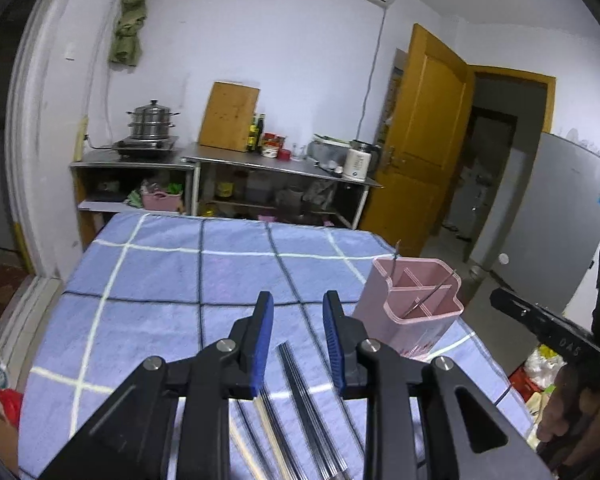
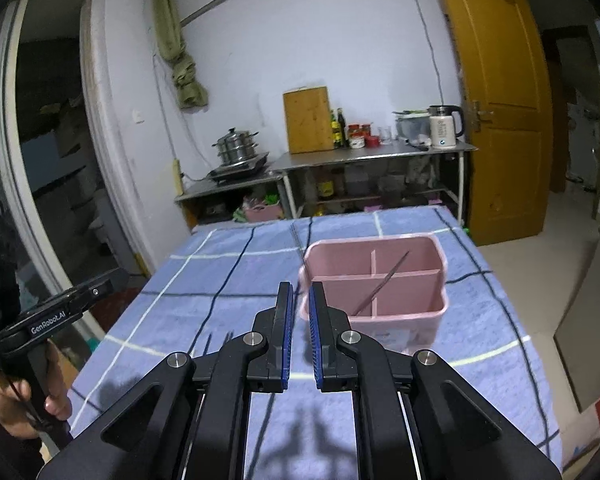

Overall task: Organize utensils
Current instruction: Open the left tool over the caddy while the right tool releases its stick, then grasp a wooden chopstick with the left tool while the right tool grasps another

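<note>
Left wrist view: our left gripper (image 1: 298,312), parted and empty, hangs above the chopsticks (image 1: 300,392); a skewed pinch could scatter them. Right gripper (image 2: 300,306) near-closed, empty, beside the caddy (image 2: 404,322).

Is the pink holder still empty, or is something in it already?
Not empty. The pink holder has one thin metal utensil leaning across its dividers; the other compartments look bare. More utensils lie on the cloth.

At the lower left of the right wrist view, the black handle of the left tool (image 2: 52,316) says "GenRobot.AI" in white letters. No other words can be read clearly.
</note>
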The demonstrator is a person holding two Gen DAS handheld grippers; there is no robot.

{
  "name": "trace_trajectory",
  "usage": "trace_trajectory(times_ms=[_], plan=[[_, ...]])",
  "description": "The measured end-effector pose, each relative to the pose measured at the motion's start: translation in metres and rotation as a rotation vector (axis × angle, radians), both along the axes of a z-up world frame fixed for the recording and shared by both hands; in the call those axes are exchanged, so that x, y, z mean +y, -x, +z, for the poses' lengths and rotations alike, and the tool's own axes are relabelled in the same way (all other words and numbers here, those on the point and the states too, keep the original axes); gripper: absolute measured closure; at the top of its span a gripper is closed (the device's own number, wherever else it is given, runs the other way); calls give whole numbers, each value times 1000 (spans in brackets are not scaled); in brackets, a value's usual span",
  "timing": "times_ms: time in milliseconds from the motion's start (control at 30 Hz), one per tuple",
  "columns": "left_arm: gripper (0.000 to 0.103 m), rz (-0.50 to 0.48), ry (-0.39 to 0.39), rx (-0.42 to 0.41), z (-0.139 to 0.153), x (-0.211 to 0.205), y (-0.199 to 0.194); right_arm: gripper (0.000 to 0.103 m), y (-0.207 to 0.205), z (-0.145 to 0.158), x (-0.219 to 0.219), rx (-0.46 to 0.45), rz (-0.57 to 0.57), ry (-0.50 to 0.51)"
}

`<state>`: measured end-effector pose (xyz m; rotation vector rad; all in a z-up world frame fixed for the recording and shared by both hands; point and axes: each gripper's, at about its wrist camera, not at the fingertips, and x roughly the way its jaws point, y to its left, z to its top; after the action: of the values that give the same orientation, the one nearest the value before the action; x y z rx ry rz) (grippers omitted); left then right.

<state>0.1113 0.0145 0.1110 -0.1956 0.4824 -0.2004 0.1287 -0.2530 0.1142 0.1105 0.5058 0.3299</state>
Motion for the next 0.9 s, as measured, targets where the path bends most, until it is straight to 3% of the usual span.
trace_trajectory(times_ms=[433,900], plan=[[76,64,-1,148,-59,26,24,95,18,-41,42,90,90,40],[76,47,64,319,-119,32,-10,95,0,-75,73,182,157,45]])
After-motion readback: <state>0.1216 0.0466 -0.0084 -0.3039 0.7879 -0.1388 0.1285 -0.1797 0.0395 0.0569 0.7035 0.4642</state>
